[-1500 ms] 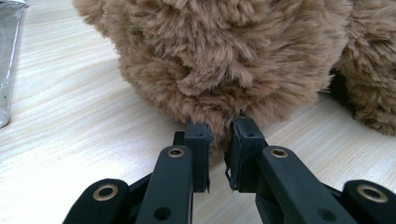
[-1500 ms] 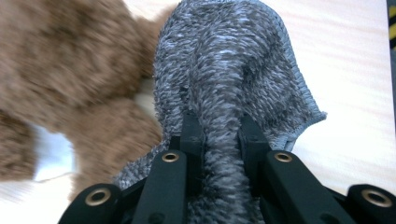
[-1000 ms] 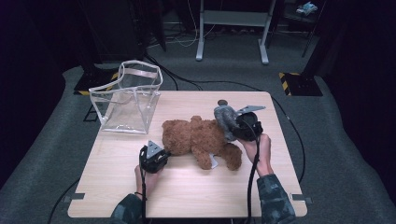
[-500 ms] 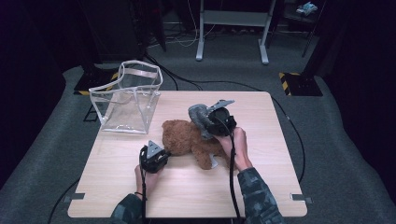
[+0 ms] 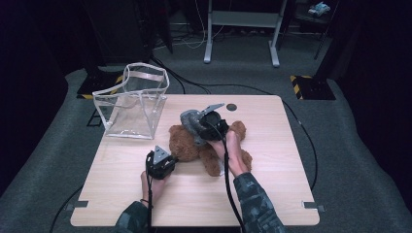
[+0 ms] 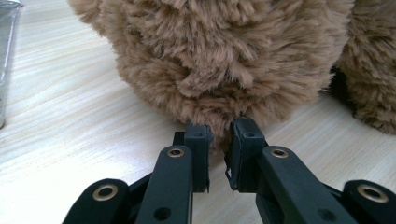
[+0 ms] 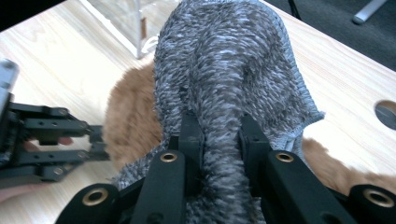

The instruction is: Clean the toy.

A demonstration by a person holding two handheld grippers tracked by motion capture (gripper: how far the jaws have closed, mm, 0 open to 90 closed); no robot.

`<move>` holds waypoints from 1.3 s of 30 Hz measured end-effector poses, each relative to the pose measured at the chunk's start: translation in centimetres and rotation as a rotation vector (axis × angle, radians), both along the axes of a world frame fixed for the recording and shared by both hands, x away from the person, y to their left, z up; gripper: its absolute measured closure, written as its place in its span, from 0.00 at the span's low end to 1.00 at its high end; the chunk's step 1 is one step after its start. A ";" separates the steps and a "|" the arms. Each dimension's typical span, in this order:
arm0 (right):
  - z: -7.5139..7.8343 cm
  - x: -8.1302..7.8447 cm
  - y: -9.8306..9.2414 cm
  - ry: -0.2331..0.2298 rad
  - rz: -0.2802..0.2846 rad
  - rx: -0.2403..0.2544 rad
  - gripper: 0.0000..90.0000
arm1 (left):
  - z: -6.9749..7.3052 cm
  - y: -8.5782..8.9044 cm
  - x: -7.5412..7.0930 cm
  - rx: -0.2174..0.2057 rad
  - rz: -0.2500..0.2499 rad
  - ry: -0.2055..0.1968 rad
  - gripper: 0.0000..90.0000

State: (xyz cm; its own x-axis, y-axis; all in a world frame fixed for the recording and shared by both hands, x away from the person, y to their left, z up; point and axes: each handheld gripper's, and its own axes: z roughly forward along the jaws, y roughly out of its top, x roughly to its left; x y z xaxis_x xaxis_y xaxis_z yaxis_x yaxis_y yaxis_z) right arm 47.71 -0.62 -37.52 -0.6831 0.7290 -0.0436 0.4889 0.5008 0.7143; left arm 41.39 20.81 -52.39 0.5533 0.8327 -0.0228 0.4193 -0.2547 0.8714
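- Brown plush bear (image 5: 204,145) lies on its side mid-table, head end toward the left, legs to the right.
- Our left gripper (image 5: 167,160) sits at the near-left of the bear, low on the table (image 5: 272,194).
- In the left gripper view its jaws are nearly together, pinching a tuft of the bear's fur (image 6: 219,88) btwn the pads; the fur hides part of the pads.
- Our right gripper (image 5: 201,126) is over the bear's middle, w/ a grey knit cloth (image 5: 192,121) bunched in front of it.
- In the right gripper view the jaws are closed on a fold of that cloth (image 7: 224,93); the rest fans out ahead and drapes over the bear (image 7: 130,116).
- Same view also shows the left gripper (image 7: 95,140) at the far left edge, against the bear.
- Clear bag (image 5: 133,104) stands upright at the far-left part of the table, mouth open, apart from the bear.
- Right hand (image 5: 233,155) rests over the bear's legs; left hand (image 5: 150,182) is on the near side of its gripper.
- Cables trail from both grippers back toward the near edge.
- Grey carpet surrounds the table; a metal frame stands far behind.
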 end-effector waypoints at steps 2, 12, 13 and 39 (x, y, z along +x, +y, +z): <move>0.2 -0.1 0.7 0.003 0.008 -0.006 0.84 | 0.0 0.0 0.1 0.003 -0.006 -0.001 0.88; -0.5 0.5 3.7 0.023 0.025 -0.054 0.84 | 0.0 -0.5 0.8 0.025 -0.029 -0.014 0.88; -0.9 0.7 3.7 0.032 0.013 -0.057 0.84 | 0.0 -0.6 0.8 0.026 -0.031 -0.013 0.88; -1.9 2.0 -0.6 0.016 -0.093 -0.059 0.62 | 0.0 -0.9 1.4 0.019 -0.043 -0.009 0.88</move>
State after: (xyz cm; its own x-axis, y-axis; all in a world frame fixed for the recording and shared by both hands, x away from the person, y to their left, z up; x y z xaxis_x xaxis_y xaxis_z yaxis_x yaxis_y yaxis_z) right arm 49.67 -1.18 -39.44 -0.6133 0.7860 -0.0776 0.5466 0.4932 0.6767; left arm 42.79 19.89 -52.38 0.5887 0.8083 -0.0019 0.3999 -0.2892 0.8697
